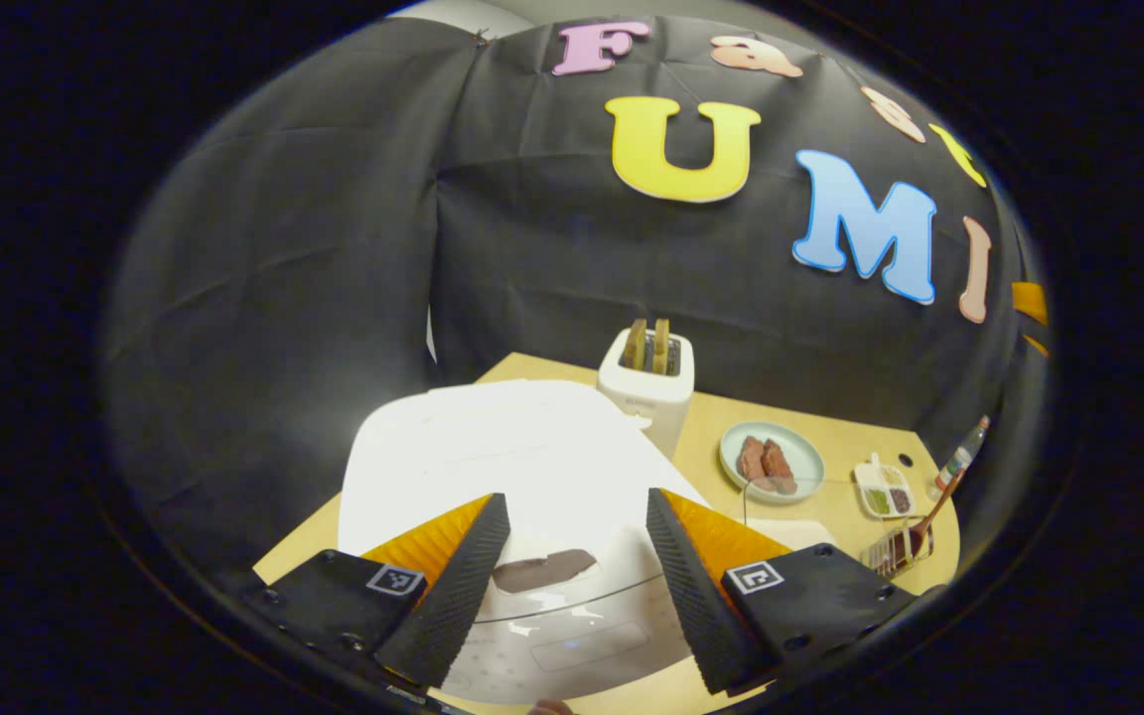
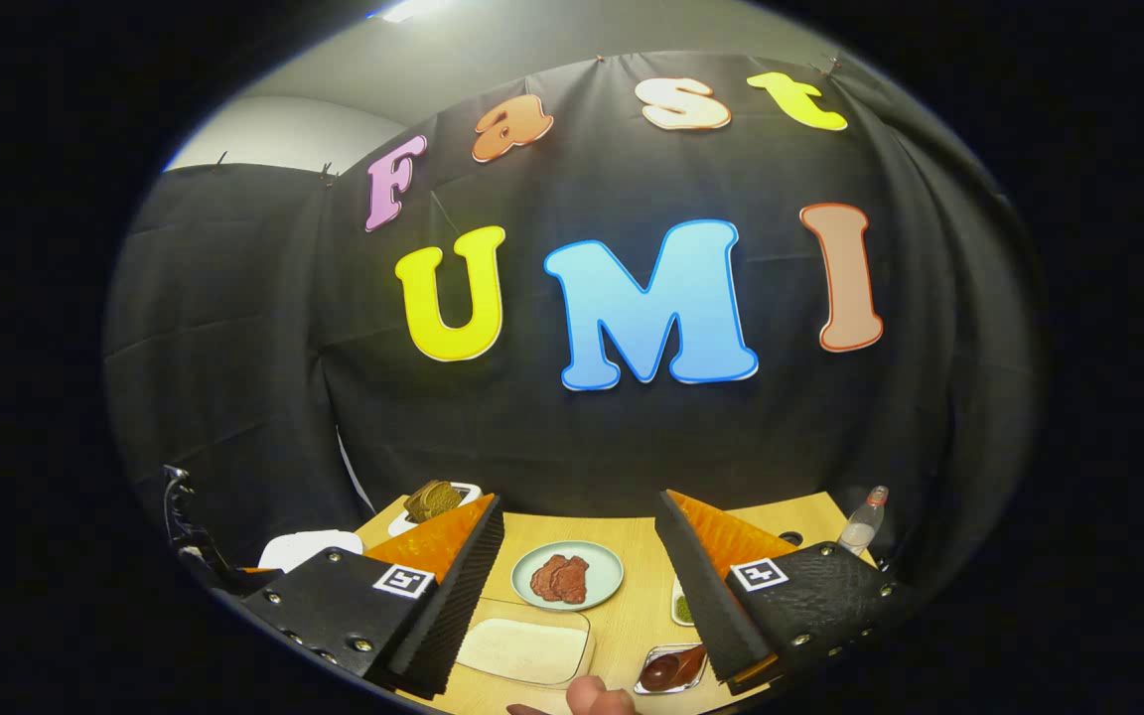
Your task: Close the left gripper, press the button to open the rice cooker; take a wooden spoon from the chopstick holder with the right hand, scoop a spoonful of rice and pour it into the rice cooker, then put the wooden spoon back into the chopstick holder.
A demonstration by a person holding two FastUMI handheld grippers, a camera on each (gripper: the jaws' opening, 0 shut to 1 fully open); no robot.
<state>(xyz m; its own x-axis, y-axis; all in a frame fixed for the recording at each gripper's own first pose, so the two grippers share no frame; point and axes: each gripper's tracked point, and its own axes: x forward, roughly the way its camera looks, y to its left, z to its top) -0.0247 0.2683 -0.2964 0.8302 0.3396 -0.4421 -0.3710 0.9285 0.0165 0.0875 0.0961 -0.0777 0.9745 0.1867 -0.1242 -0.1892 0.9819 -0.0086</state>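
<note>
The white rice cooker (image 1: pixel 493 457) sits with its lid down right under my left gripper (image 1: pixel 577 497), which is open; a dark button (image 1: pixel 542 571) on the lid's front lies between the fingers. At the table's right, a wooden spoon (image 1: pixel 932 508) leans out of the clear chopstick holder (image 1: pixel 895 551). My right gripper (image 2: pixel 580 501) hangs open above the table with nothing between its fingers. Below it lie a clear tray of white rice (image 2: pixel 524 650) and the chopstick holder (image 2: pixel 671 668) with the spoon's dark bowl in it. The cooker (image 2: pixel 309 548) shows at the far left.
A white toaster (image 1: pixel 646 382) with two slices stands behind the cooker. A pale green plate of meat (image 1: pixel 771 462) (image 2: pixel 567 576), a small divided seasoning dish (image 1: pixel 885 489) and a bottle (image 1: pixel 964 452) (image 2: pixel 862 521) stand on the wooden table (image 2: pixel 632 616). A thumb (image 2: pixel 597 695) shows at the bottom edge.
</note>
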